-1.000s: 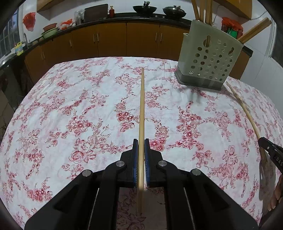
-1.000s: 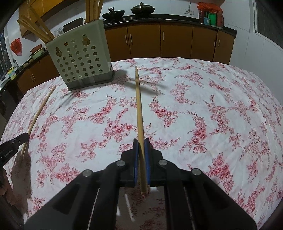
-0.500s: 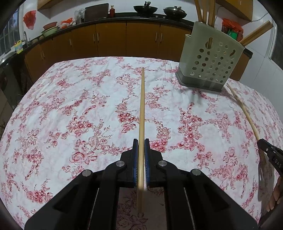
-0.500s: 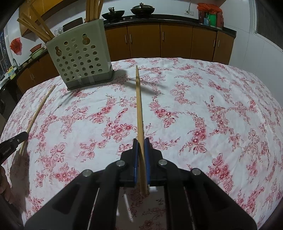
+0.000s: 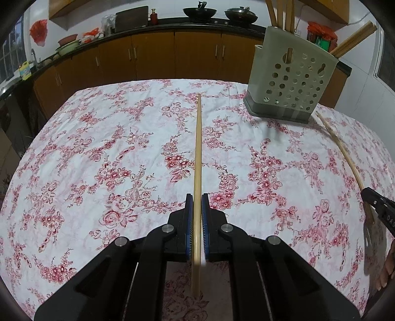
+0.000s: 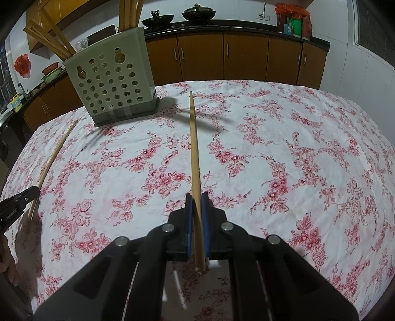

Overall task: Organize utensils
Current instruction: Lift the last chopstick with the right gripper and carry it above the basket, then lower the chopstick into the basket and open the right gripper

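Note:
My left gripper (image 5: pixel 197 201) is shut on a long wooden chopstick (image 5: pixel 198 148) that points forward above the floral tablecloth. My right gripper (image 6: pixel 196 200) is shut on another wooden chopstick (image 6: pixel 193 143), also held above the cloth. A pale green perforated utensil holder (image 5: pixel 290 76) stands at the back right in the left wrist view and at the back left in the right wrist view (image 6: pixel 111 79). It holds several wooden chopsticks (image 6: pixel 48 37). Each gripper's tip and its chopstick show at the edge of the other view (image 5: pixel 377 206) (image 6: pixel 19 201).
The table carries a white cloth with red flowers (image 5: pixel 98 148). Brown kitchen cabinets (image 5: pixel 153 59) and a dark counter with woks (image 5: pixel 200 11) run behind the table. A white wall stands at the right (image 6: pixel 358 61).
Both grippers have edged slightly forward and up with their chopsticks; the holder sits a little closer in view. Grips are unchanged.

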Demonstrator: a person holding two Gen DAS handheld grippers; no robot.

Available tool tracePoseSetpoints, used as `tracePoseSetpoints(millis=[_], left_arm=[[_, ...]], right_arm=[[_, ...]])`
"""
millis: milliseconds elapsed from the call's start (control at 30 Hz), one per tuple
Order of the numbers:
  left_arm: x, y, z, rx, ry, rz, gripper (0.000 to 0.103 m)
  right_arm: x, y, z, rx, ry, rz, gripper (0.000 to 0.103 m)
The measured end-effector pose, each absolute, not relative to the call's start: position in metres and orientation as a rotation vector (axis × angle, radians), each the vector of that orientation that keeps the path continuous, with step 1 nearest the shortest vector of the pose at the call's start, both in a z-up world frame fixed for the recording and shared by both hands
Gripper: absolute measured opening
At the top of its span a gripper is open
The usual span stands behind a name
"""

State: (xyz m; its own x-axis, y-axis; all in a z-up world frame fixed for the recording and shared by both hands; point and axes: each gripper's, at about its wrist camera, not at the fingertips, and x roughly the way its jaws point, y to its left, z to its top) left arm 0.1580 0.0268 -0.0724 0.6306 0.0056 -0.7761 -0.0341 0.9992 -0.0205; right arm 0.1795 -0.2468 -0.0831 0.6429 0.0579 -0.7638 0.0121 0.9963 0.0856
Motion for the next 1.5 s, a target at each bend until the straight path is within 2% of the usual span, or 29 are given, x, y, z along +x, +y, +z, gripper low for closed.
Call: tracePoseSetpoints(millis=[333,700,1033,1500], left_arm=[[0.155,0.028,-0.071,-0.032,0.892,0.014,0.008],[0.145,0.044,-0.037,-0.08,0.801,0.014,0.008],[0.134,0.051,0.03,-0.132,0.62,-0.015,0.007],[0.133,0.049,0.078,-0.167,0.513,-0.066,0.007]], right_arm=[[0.177,-0.249,-0.08,0.087,0.863,0.024,0.009],[0.165,-0.264,-0.045,0.126,0.758,0.015,0.009],[0.148,-0.282,0.021,0.18,0.552,0.015,0.008],[0.14,-0.287,0.083,0.218,0.396,0.052,0.008]])
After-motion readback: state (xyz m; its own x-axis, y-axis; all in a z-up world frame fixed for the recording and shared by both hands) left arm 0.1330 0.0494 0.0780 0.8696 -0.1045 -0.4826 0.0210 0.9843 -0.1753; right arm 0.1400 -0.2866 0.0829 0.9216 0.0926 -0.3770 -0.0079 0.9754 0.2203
